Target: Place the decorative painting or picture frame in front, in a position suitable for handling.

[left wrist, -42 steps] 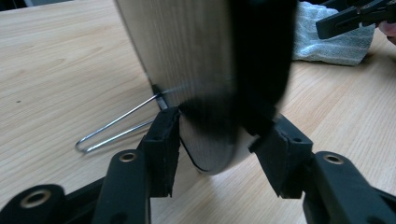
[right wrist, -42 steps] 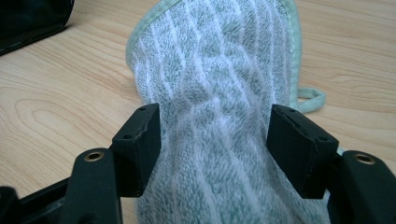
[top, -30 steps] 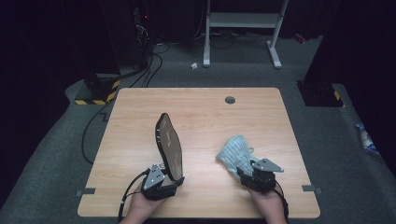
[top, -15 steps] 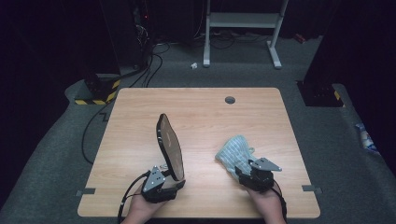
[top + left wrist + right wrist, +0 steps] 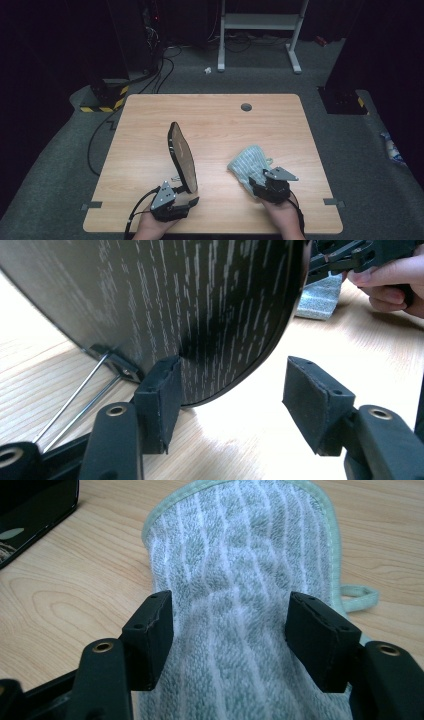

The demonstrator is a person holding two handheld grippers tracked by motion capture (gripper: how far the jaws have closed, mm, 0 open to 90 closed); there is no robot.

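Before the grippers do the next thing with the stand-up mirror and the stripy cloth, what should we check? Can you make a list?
1. Mirror stands on edge on the table, wire stand out behind it: ok.
2. Left hand-held gripper grips the mirror: not ok; one pad sits at its dark back, the other is well clear.
3. Right hand-held gripper has the cloth between its jaws: ok.
4. Right pads squeeze the cloth: cannot tell.
5. Cloth apart from the mirror: ok.
6. Mirror glass dirty: cannot tell.
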